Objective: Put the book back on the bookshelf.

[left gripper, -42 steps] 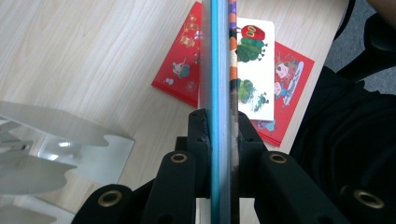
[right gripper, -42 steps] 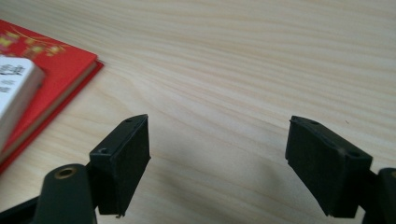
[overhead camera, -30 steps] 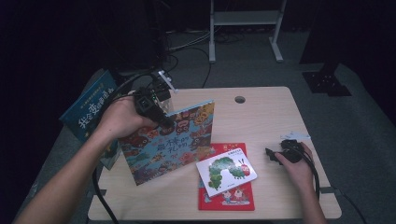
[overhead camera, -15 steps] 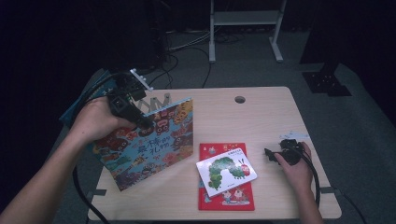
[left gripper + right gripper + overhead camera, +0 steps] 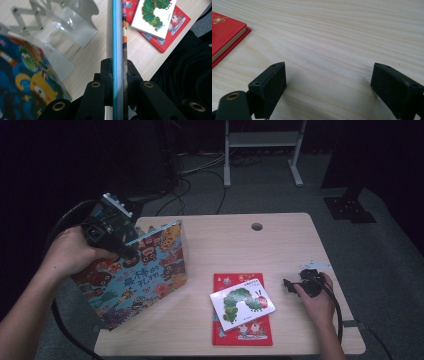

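A large picture book (image 5: 145, 275) with a cover full of colourful monsters is held up, tilted, over the table's left edge. My left gripper (image 5: 125, 251) is shut on its upper edge. In the left gripper view the book (image 5: 117, 30) runs edge-on between the jaws of my left gripper (image 5: 117, 65). A white caterpillar book (image 5: 242, 301) lies on a red book (image 5: 245, 335) at the front middle. My right gripper (image 5: 289, 284) rests open on the table to the right of them. In the right gripper view nothing is between the jaws of my right gripper (image 5: 329, 82), and the red book's corner (image 5: 224, 32) lies to the left.
The wooden table (image 5: 280, 250) has a cable hole (image 5: 257, 226) near its far edge. A clear expandable book rack (image 5: 62, 22) stands below the held book, beside another colourful book (image 5: 22, 75). A metal stand (image 5: 260, 150) and cables are on the floor behind.
My left gripper has carried the big picture book leftward, from over the table's middle-left to its left edge. My right gripper has stayed in place, open.
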Demonstrator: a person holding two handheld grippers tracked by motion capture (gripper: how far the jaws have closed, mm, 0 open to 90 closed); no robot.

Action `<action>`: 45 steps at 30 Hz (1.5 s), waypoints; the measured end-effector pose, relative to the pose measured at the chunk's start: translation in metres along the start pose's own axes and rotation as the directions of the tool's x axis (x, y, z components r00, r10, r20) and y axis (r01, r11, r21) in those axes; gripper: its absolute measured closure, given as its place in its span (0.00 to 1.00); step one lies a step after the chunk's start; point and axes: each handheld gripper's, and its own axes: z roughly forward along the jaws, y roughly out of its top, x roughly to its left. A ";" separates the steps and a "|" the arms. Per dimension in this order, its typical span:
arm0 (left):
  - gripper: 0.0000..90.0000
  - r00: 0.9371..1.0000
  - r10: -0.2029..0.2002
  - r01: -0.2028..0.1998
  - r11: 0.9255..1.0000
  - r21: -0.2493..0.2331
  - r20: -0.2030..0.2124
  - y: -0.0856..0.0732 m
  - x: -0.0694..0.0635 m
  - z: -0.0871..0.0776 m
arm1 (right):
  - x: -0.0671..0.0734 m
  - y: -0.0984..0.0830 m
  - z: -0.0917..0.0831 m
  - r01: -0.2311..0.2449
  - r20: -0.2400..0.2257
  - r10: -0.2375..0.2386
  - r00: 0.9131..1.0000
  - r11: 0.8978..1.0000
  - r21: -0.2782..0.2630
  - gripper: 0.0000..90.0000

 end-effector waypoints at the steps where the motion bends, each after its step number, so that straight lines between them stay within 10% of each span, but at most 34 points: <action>1: 0.89 1.000 -0.008 0.008 1.000 -0.004 -0.001 -0.002 0.002 -0.001 | 0.000 0.000 0.000 0.000 0.000 0.000 1.000 1.000 0.000 0.14; 16: 0.89 0.989 -0.131 0.131 0.991 -0.011 -0.073 -0.037 0.037 -0.013 | 0.000 0.000 0.000 -0.001 0.000 0.001 1.000 1.000 0.000 0.14; 38: 0.89 0.946 -0.285 0.289 0.957 0.001 -0.156 -0.062 0.069 -0.014 | 0.000 0.000 0.000 0.000 0.000 0.000 1.000 1.000 0.000 0.14; 45: 0.89 0.950 -0.283 0.286 0.958 0.010 -0.130 -0.067 0.069 -0.016 | 0.000 0.000 0.000 0.002 0.001 -0.002 1.000 1.000 -0.001 0.14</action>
